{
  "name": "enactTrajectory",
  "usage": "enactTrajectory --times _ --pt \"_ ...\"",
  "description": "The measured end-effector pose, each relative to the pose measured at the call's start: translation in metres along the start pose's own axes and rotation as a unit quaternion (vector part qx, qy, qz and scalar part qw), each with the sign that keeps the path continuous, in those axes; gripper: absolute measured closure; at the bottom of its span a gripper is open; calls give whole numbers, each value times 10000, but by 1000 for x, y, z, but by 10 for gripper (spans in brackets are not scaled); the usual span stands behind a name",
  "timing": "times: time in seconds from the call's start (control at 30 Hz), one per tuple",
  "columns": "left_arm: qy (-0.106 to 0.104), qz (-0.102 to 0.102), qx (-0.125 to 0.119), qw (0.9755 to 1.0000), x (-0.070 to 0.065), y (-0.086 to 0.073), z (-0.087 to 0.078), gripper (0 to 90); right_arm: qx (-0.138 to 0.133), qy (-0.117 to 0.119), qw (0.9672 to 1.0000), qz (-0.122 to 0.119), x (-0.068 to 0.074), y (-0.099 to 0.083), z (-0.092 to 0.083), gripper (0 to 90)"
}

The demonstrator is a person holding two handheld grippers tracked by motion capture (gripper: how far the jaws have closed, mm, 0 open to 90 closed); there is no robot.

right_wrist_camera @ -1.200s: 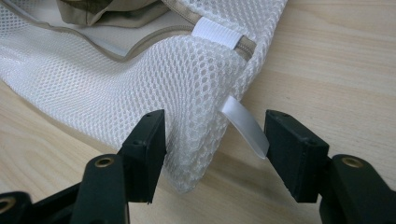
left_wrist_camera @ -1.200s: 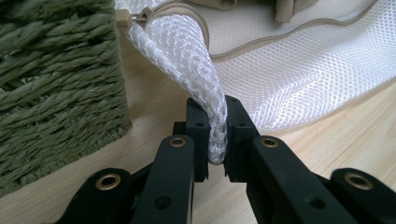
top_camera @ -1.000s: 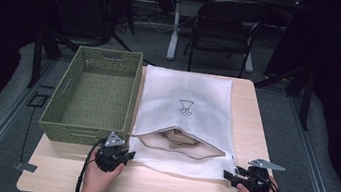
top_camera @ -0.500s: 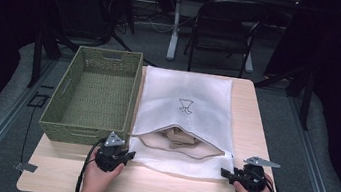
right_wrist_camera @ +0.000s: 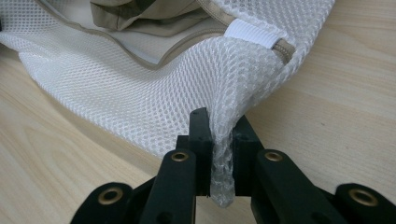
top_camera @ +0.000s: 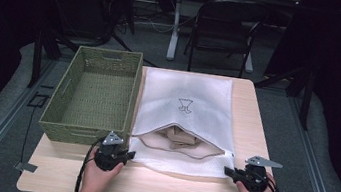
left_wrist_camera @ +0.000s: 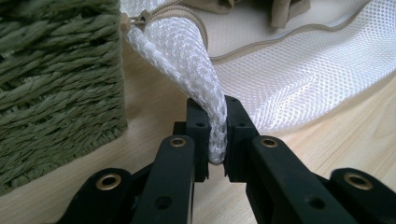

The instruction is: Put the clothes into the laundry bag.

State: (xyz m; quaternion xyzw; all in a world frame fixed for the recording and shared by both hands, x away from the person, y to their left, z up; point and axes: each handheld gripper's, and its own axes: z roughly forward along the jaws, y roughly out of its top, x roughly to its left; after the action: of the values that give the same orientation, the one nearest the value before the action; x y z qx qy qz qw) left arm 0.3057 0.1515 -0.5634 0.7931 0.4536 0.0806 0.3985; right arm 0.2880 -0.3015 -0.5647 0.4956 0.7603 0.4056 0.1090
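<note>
Left gripper view gives us the left tongs (left_wrist_camera: pixel 217 140) clamped on a bunched fold of the white mesh bag (left_wrist_camera: pixel 299 79), the netting squeezed into a narrow rope between the two black jaws. The mesh is a fine honeycomb weave, soft and slightly glossy, edged with a beige zip tape whose small puller (left_wrist_camera: pixel 140 19) sits just beside the basket wall. In the right gripper view we see the right tongs (right_wrist_camera: pixel 220 140) pinching the bag's (right_wrist_camera: pixel 140 93) other near corner; its jaws have just been closing, and the mesh now sits pressed between them, with a crumpled tuft poking out below. A white ribbed tab (right_wrist_camera: pixel 254 35) marks the end of the zip there.

From the high view we find the left tongs (top_camera: pixel 122 154) and right tongs (top_camera: pixel 229 173) at the two near corners of the bag (top_camera: pixel 186 95), which lies flat on the pale wooden bench (top_camera: pixel 165 191). The zip mouth gapes in a curve, and folded beige cloth (top_camera: pixel 180 137) lies inside. Touching the bag's left edge stands a rectangular olive woven basket (top_camera: pixel 95 93) with handle slots, its ridged floor bare
</note>
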Motion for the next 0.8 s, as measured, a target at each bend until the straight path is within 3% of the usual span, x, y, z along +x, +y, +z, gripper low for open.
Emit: enactTrajectory --times 0.3,0.5,0.67,0.8 --pt "-33 54 -39 10000 -2 3 -1 837 -132 95 9997 167 -1 1 -6 825" --pt "-332 -121 -147 9993 -5 10 -5 837 -233 194 9994 170 1 6 -11 825" --pt "-391 -3 -140 9991 -11 18 -7 838 -263 219 9994 66 2 15 -16 825" --pt "-442 13 -169 9989 -15 25 -9 838 -370 324 9987 147 2 20 -18 826"
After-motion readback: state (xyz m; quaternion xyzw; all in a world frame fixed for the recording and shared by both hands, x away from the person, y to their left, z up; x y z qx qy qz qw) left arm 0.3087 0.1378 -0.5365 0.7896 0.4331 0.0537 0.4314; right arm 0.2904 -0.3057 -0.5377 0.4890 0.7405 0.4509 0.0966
